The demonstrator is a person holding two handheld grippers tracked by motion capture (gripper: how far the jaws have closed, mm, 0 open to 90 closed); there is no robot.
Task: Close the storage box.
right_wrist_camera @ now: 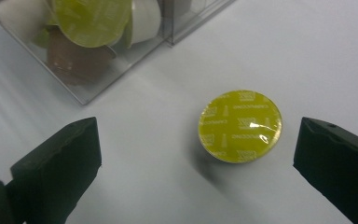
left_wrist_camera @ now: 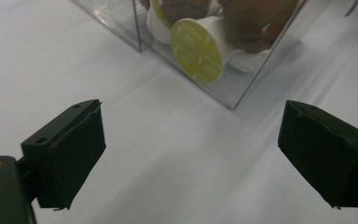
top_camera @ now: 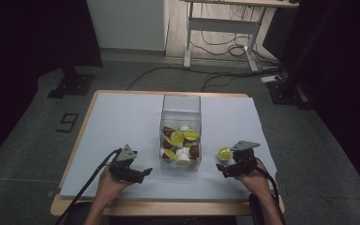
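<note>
A clear plastic box (top_camera: 181, 108) stands mid-table, holding several coffee capsules (top_camera: 177, 138) with yellow-green, white and brown faces. One loose capsule with a yellow-green foil lid (top_camera: 224, 153) (right_wrist_camera: 240, 126) lies on the sheet just right of the box. My right gripper (top_camera: 225, 171) (right_wrist_camera: 196, 163) is open, its jaws wide apart, with that capsule a little ahead of the gap and nearer the right jaw. My left gripper (top_camera: 144, 174) (left_wrist_camera: 191, 158) is open too, empty, pointing at the box's near left corner (left_wrist_camera: 233, 106), where a capsule (left_wrist_camera: 196, 50) presses against the wall.
A pale sheet (top_camera: 122, 122) covers the wooden table (top_camera: 168, 207). Cables trail from both grippers off the near edge. Beyond the table are a white desk frame (top_camera: 220, 28), floor cables and dark stands.
</note>
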